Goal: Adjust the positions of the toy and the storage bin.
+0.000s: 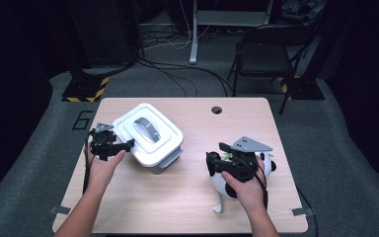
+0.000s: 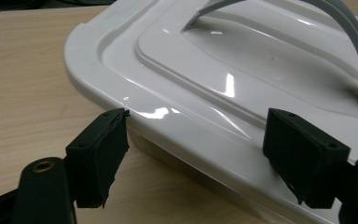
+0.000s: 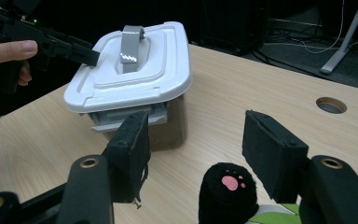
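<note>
Now your left gripper [image 1: 128, 143] holds open fingers around the box [image 1: 149, 134] lid edge; your right gripper's [image 1: 216, 157] open fingers hover above the plush toy [image 3: 227, 192].

Lab or recording studio. Dark surroundings, grey carpet [image 1: 39, 128], loose cables [image 1: 177, 74] trailing over floor, hazard-striped stand base [image 1: 85, 90], folding chair [image 1: 269, 52] beyond far edge of wooden desk [image 1: 177, 197], number marked on floor [image 1: 81, 120].
</note>
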